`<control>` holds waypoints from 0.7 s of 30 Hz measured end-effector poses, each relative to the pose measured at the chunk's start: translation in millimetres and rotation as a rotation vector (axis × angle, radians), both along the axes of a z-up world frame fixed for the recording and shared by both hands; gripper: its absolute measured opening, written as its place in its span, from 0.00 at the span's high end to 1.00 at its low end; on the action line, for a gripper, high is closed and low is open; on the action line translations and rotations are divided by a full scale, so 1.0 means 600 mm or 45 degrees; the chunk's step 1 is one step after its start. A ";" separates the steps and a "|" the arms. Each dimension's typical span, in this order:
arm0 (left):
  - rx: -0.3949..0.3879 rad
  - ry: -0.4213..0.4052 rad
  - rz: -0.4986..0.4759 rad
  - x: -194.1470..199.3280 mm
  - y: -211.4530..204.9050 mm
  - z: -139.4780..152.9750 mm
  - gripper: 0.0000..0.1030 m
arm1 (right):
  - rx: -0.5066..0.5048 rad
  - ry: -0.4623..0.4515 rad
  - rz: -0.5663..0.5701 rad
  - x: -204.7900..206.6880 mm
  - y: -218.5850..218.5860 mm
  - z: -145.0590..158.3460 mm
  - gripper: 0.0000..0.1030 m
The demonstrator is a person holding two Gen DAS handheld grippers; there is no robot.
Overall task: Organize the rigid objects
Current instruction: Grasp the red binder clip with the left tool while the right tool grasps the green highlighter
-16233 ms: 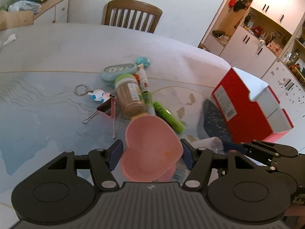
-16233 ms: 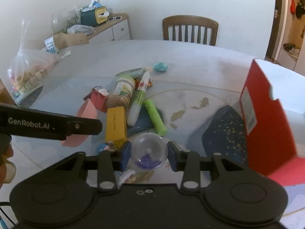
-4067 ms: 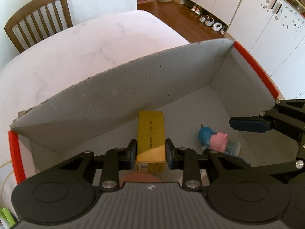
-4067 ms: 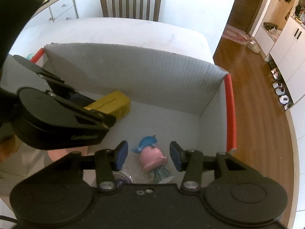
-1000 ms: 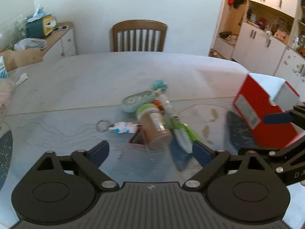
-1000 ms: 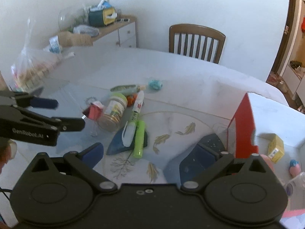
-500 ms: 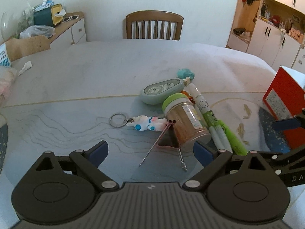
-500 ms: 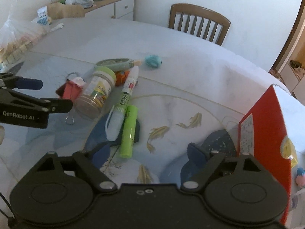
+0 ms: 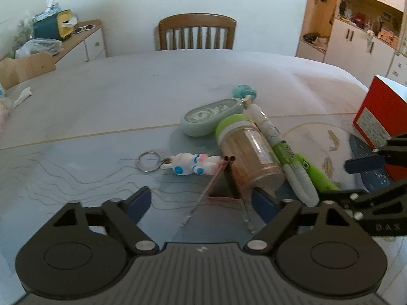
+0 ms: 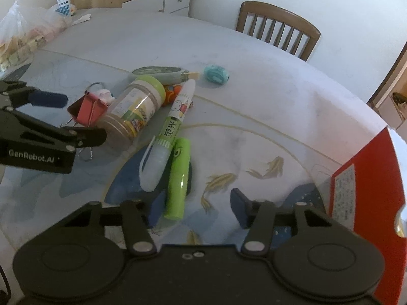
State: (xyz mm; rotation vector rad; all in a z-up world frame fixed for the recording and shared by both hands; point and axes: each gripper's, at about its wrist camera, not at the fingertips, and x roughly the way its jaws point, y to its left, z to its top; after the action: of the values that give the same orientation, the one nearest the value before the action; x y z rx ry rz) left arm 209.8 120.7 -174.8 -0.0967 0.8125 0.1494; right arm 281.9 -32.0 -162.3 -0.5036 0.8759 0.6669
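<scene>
- On the table, the left gripper hangs wide open and empty, its fingers either side of the pink binder clip.
- Beside the clip, the jar lies on its side, touching the white tube.
- Low over the green tube, the right gripper gapes, holding nothing.
- The red box stands at the right.

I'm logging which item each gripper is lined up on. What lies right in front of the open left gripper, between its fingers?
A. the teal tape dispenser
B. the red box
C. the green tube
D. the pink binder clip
D: in the left wrist view the pink binder clip lies between the spread fingers of the left gripper, next to the jar lying on its side.
</scene>
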 end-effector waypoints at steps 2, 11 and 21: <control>0.003 -0.001 -0.030 -0.001 -0.006 -0.002 0.32 | 0.004 0.009 -0.004 0.004 0.002 -0.001 0.56; -0.015 0.005 -0.064 0.001 -0.014 -0.007 0.50 | 0.031 0.021 0.007 0.009 0.011 -0.003 0.71; -0.038 0.022 -0.048 -0.001 -0.008 0.002 0.61 | 0.056 0.031 -0.011 0.001 0.008 0.000 0.85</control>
State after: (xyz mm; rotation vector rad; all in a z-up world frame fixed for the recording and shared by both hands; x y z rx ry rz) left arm 209.4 115.9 -173.4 -0.1084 0.8335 0.1022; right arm 282.4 -27.4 -162.4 -0.4531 0.8842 0.6841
